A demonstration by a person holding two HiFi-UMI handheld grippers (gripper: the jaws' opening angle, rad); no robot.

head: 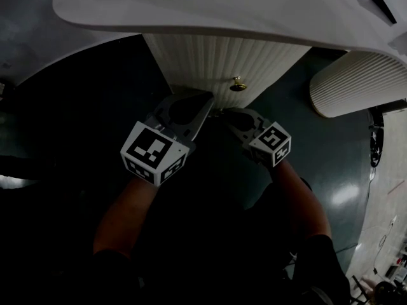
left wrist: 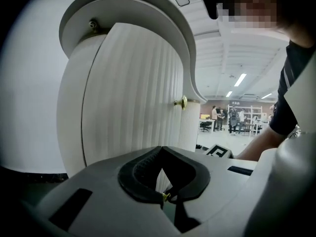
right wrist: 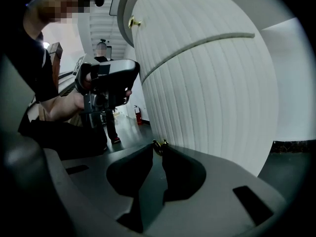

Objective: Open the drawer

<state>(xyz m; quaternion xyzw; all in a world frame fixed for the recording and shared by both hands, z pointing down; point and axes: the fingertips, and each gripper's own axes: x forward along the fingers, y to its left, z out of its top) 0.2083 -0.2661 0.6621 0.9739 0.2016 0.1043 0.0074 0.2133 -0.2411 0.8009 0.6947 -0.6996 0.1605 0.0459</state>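
The drawer to open looks like the lower drawer [right wrist: 212,112] of the white ribbed cabinet [head: 216,62]. It is in the middle of the head view, under the seam [right wrist: 197,51].

Its small brass lower knob [right wrist: 159,144] sits at the tips of the right gripper [right wrist: 160,149], and those jaws are squeezed onto it. The left gripper [left wrist: 165,195] has its jaws pressed together too. A tiny brass bit shows right where they meet, so it seems to nip that knob as well.

To do this well, I think both should hold tight and pull straight back, not sideways. The upper knob [head: 238,84] is just above. The big round top [head: 191,8] hangs over them, so lifting is risky. There is room to pull toward the bottom of the head view, over the dark floor [head: 305,107].
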